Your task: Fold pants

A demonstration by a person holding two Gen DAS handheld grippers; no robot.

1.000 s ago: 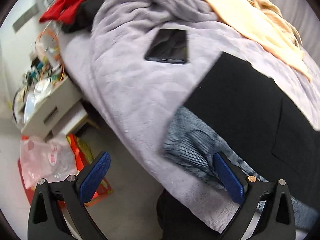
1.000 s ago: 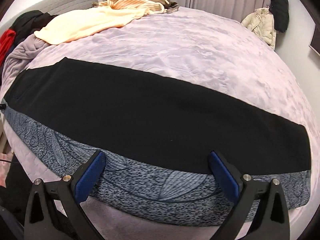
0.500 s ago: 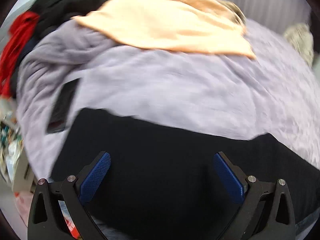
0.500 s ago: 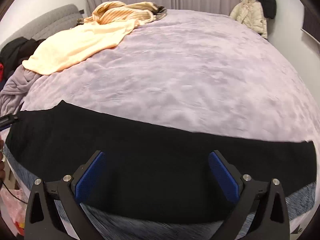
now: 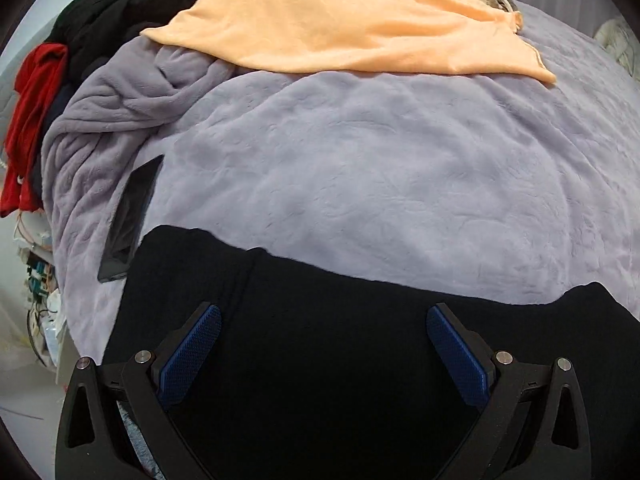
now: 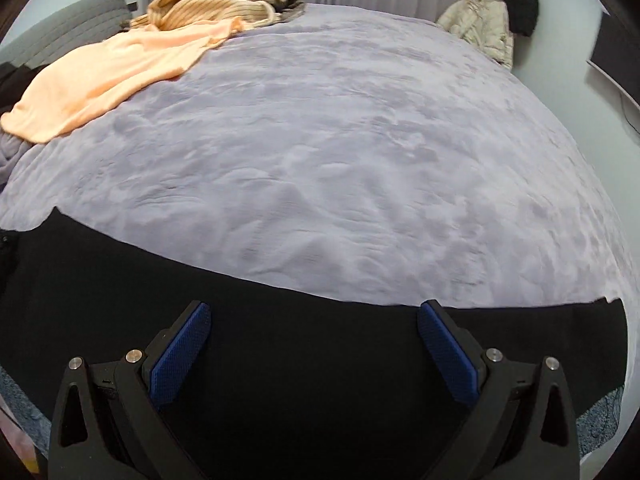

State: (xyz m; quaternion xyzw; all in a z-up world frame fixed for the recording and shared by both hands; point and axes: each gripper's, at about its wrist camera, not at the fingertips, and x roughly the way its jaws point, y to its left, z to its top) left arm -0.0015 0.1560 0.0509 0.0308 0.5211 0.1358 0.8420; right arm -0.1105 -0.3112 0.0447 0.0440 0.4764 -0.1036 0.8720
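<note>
Black pants (image 5: 340, 360) flat on lilac blanket (image 5: 360, 168) — both claws spread wide

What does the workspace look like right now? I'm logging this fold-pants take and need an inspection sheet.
Surface: bed under a lilac blanket, rumpled at the left.
Job's things: black pants spread flat along the near edge.
Clutter: phone beside the pants; peach cloth, striped garment, red garment.
Grippers: left gripper and right gripper open over the pants.
Cables: tangled wires left of the bed.
Surroundings: curtain, jackets on the wall.
</note>
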